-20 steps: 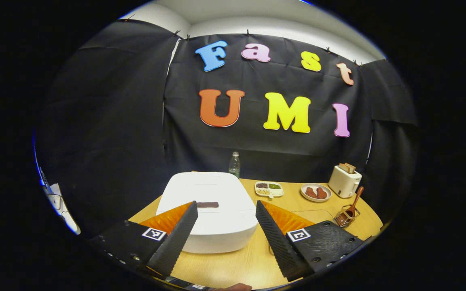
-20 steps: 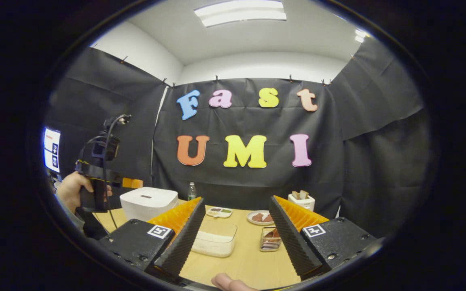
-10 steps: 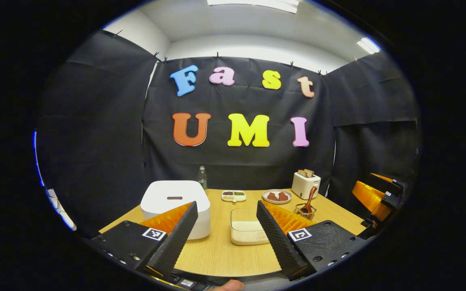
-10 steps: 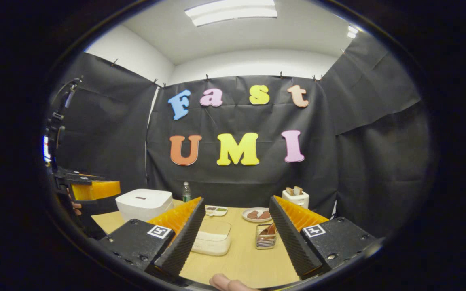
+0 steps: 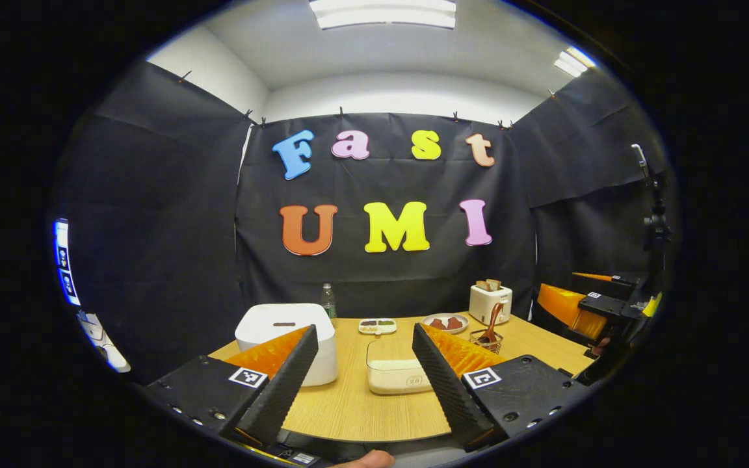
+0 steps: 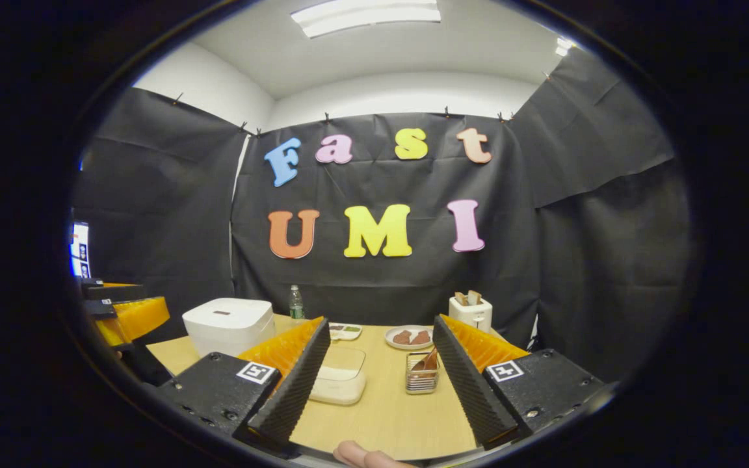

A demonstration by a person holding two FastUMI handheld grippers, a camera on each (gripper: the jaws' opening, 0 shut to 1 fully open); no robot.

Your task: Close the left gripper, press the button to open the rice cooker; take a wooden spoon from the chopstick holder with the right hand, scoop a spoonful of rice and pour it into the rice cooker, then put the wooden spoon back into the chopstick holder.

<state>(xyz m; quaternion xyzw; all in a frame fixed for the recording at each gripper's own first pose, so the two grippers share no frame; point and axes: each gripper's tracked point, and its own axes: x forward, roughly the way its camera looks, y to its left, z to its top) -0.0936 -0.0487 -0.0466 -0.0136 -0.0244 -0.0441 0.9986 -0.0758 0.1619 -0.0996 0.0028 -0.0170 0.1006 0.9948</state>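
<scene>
Left gripper [image 5: 365, 370] has pulled back from the cooker [image 5: 287, 338], lid still shut; both it and the right gripper [image 6: 381, 374] gape wide, empty — button unpressed.

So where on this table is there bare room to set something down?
Bare wood runs along the near edge of the table, in front of the clear container and chopstick holder. The back row is crowded: rice cooker, bottle, plates, toaster.

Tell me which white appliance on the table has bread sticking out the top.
The toaster at the back right, beside the plate: two slices stand in its slots. The rice cooker, front left, is larger, with its flat lid shut.
</scene>
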